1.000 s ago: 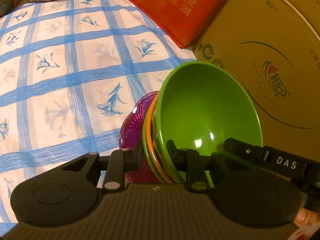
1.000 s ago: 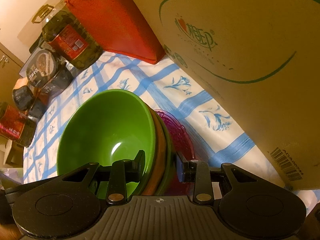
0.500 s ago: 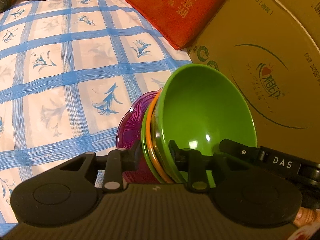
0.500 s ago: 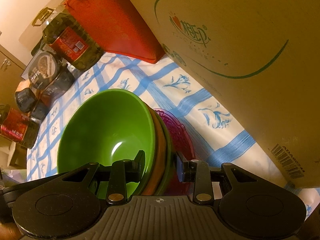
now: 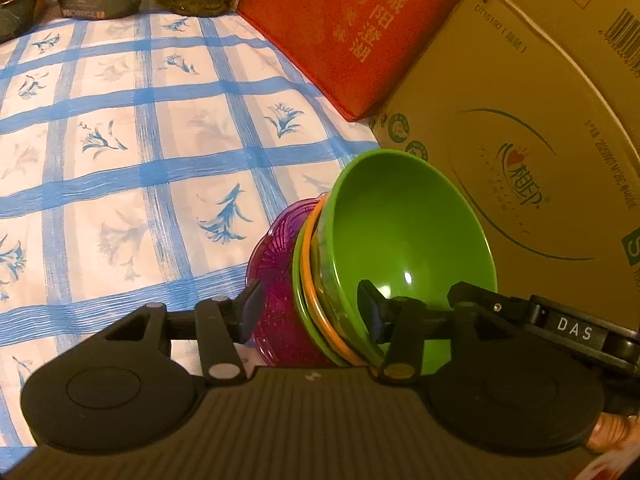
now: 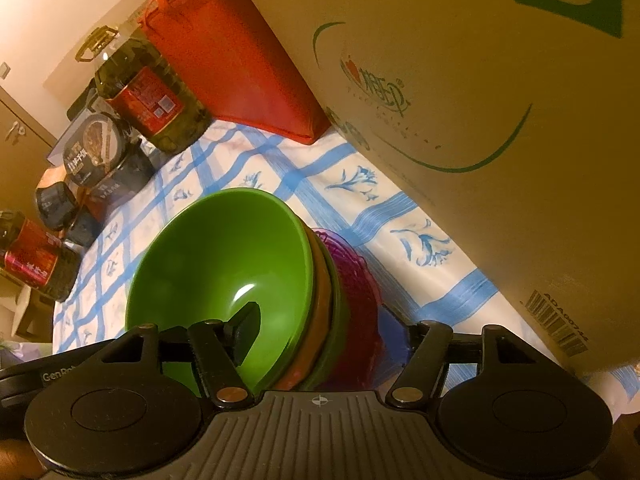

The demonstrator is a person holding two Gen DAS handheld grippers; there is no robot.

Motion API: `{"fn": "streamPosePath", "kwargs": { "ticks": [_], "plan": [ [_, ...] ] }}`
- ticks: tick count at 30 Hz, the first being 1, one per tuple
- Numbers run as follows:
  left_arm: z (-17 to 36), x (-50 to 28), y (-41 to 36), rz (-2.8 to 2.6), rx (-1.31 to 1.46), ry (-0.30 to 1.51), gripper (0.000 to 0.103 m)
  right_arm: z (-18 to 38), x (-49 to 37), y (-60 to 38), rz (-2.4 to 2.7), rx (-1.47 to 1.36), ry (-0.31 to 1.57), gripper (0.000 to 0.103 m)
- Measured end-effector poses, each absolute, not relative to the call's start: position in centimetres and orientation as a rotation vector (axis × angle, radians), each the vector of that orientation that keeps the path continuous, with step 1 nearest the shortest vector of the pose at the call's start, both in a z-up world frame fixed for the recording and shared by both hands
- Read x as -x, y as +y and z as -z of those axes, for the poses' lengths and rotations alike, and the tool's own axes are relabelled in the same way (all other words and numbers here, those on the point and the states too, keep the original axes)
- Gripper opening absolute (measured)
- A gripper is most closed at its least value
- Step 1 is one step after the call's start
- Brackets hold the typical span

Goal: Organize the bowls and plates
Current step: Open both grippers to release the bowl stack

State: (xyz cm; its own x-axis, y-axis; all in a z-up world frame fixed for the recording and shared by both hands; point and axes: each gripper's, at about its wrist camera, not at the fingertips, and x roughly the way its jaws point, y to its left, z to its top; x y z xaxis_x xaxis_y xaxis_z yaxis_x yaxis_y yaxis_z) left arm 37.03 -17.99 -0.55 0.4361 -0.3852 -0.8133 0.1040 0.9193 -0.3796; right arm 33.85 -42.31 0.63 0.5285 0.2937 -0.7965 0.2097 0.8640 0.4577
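A nested stack of bowls, green bowl innermost, stands tilted near the counter's box-side edge. Left tongs and right tongs have just spread, releasing it; it may topple or roll.

I count four nested dishes: two green plastic bowls, one orange plastic bowl, one purple translucent plate. Also one red bag, one cardboard box, two oil bottles.

Black ribbed left gripper and right gripper, round-hubbed linkages, brass-coloured rivets.
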Motion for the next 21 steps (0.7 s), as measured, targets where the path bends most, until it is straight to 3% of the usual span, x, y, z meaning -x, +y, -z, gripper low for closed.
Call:
{"fn": "streamPosePath", "kwargs": {
  "ticks": [16, 21],
  "plan": [
    [-2.1, -33.4, -15.9, 0.295, 0.349, 0.986, 0.053, -3.2, -29.5, -42.2, -0.083, -0.551, 0.971, 0.066],
    [-3.1, -31.3, -15.0, 0.255, 0.329, 0.944, 0.063, -3.6, -27.5, -41.9, -0.086, -0.548, 0.958, 0.066]
  ]
}}
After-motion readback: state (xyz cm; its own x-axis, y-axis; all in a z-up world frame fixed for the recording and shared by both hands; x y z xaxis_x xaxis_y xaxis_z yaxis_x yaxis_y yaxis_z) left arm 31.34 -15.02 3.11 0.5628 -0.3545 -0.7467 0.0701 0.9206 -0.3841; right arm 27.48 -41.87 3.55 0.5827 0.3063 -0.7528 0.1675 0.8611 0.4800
